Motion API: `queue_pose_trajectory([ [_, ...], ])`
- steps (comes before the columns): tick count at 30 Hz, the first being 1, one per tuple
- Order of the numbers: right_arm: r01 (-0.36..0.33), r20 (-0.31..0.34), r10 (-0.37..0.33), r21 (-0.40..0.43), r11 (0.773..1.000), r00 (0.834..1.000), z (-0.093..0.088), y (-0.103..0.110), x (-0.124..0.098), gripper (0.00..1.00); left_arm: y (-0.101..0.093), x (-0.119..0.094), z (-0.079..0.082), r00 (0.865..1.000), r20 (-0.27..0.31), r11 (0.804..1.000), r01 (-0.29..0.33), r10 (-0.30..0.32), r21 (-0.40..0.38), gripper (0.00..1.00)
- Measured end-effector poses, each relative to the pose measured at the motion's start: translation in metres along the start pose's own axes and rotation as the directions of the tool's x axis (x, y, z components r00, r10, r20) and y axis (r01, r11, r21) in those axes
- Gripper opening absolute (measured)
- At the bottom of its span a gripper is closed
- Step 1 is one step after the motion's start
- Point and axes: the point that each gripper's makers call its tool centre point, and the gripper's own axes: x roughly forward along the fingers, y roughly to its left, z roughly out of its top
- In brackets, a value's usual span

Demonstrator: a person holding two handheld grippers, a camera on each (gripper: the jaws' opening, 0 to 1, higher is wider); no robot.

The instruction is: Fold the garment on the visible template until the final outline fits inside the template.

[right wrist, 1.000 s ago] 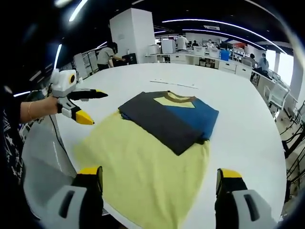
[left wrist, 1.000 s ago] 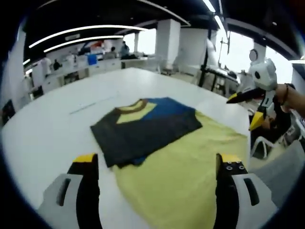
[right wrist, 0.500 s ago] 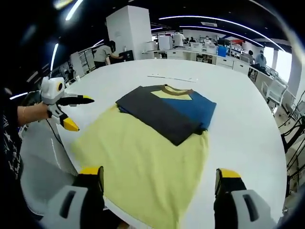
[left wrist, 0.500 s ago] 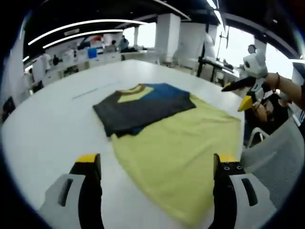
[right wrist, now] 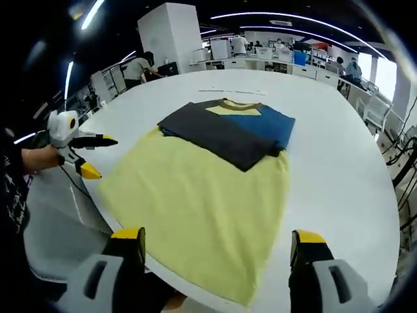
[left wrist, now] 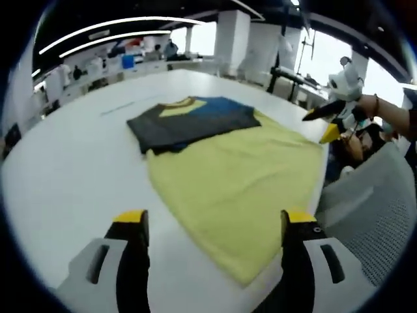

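Observation:
A folded garment (left wrist: 189, 122) (right wrist: 228, 128), dark grey and blue with a yellow collar patch, lies on the far part of a pale yellow template sheet (left wrist: 241, 182) (right wrist: 195, 202) spread on the white table. My left gripper (left wrist: 210, 225) hovers open above the sheet's near edge, empty. In the right gripper view it (right wrist: 88, 155) hangs at the left, open, held by a hand beside the table. My right gripper (right wrist: 217, 242) is open and empty above the sheet's near edge. In the left gripper view it (left wrist: 321, 125) hangs at the right past the sheet's corner.
The white table (left wrist: 71, 163) (right wrist: 339, 169) is large and round-edged. A grey chair back (left wrist: 371, 208) stands at its rim. Desks, pillars and people (right wrist: 140, 68) fill the far room.
Both grippers have drawn back and risen, so garment and sheet look farther off. The garment lies as before. Both stay open.

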Motion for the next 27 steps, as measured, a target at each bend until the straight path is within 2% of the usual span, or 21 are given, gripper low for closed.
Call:
queue_pose_trajectory([
  [9,0.03,-0.041,-0.029,0.012,0.999,0.999,-0.023,-0.004,0.001,0.83,-0.007,-0.002,-0.021,0.998,-0.062,1.0,-0.007,0.005,-0.028,0.63],
  [15,0.058,-0.073,-0.057,0.013,0.998,0.996,-0.038,-0.008,0.001,0.74,-0.016,0.0,-0.034,0.994,-0.113,1.0,0.006,-0.007,-0.013,0.56],
  [17,0.063,-0.082,-0.059,0.049,0.997,0.995,-0.042,-0.009,0.0,0.7,-0.017,-0.001,-0.036,0.993,-0.119,1.0,0.01,-0.011,-0.012,0.54],
  [22,0.097,-0.096,-0.09,0.071,0.993,0.991,-0.051,-0.016,-0.002,0.62,-0.018,-0.001,-0.044,0.989,-0.15,0.999,0.001,-0.006,-0.035,0.46],
  [27,0.135,-0.107,-0.123,0.108,0.985,0.987,-0.057,-0.023,-0.004,0.48,-0.015,-0.003,-0.045,0.989,-0.151,0.999,-0.016,0.009,-0.045,0.41],
])
